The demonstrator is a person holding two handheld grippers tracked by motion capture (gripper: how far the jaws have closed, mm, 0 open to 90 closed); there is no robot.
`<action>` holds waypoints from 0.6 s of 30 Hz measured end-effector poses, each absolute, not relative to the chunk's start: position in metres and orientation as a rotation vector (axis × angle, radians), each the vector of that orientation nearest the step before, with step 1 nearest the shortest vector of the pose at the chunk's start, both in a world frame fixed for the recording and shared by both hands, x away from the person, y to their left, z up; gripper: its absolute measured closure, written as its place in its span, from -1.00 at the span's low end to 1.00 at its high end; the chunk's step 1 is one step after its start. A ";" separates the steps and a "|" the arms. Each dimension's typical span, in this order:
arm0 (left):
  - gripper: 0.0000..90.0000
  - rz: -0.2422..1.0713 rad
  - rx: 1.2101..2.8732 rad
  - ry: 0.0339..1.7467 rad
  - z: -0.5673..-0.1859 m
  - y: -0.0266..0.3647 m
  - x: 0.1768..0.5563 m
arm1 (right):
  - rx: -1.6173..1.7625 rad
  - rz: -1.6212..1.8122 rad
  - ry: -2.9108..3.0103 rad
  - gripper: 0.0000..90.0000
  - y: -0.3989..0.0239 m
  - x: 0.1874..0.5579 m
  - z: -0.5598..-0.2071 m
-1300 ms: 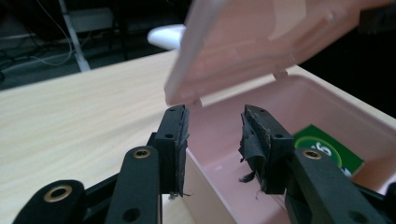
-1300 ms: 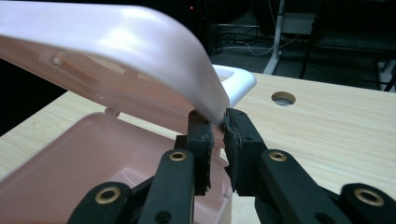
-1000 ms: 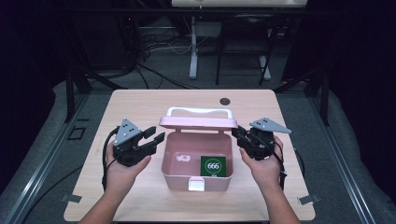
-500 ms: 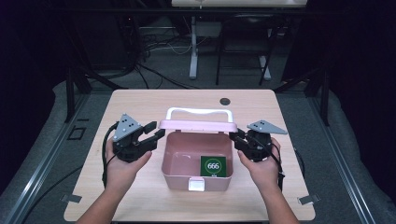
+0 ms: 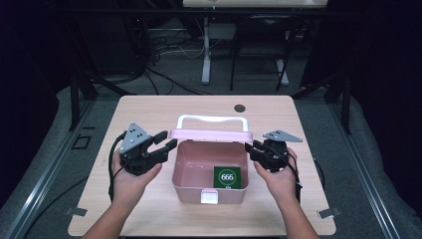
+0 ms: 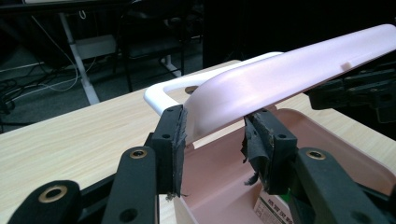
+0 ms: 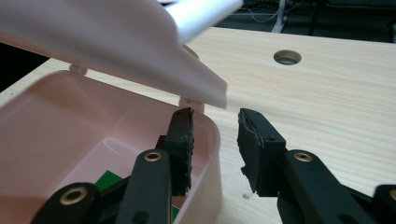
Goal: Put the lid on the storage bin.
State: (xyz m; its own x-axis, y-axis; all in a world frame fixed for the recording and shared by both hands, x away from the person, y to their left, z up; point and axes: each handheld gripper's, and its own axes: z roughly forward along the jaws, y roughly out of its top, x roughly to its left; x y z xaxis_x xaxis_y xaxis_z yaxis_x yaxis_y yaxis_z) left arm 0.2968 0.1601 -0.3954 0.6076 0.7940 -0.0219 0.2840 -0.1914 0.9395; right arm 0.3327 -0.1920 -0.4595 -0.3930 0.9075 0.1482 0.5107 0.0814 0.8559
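A pink box [image 5: 189,169] stands open at the table's middle, its lid [image 5: 211,134] with a white handle [image 5: 209,118] tilted forward over the back half. A green card marked 666 [image 5: 227,178] lies inside at the right. My left gripper [image 5: 168,140] is open at the lid's left end; in the left gripper view the lid's [image 6: 280,79] corner sits between the jaws of my left gripper [image 6: 217,116]. My right gripper [image 7: 215,116] is open astride the box's right wall [image 7: 212,140], one jaw inside, one outside; the high view shows this gripper [image 5: 250,149] there too.
The wooden table [image 5: 149,109] has a round cable hole [image 5: 240,108] behind the box. A white latch [image 5: 209,197] sits on the box's front wall. Dark floor, cables and desk legs lie beyond the far edge.
The lid has tipped forward from nearly upright to slanting over the box. My left gripper has risen to the lid's left corner. My right gripper has edged in onto the box's right wall.
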 end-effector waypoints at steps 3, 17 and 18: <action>0.34 0.594 1.763 0.873 -0.395 0.160 0.294 | 1.415 1.237 1.957 0.41 -0.195 0.334 -0.461; 0.57 0.597 1.772 0.853 -0.397 0.163 0.287 | 1.465 1.225 1.904 0.37 -0.210 0.338 -0.465; 0.57 0.594 1.774 0.853 -0.397 0.163 0.286 | 1.476 1.212 1.920 0.37 -0.212 0.338 -0.464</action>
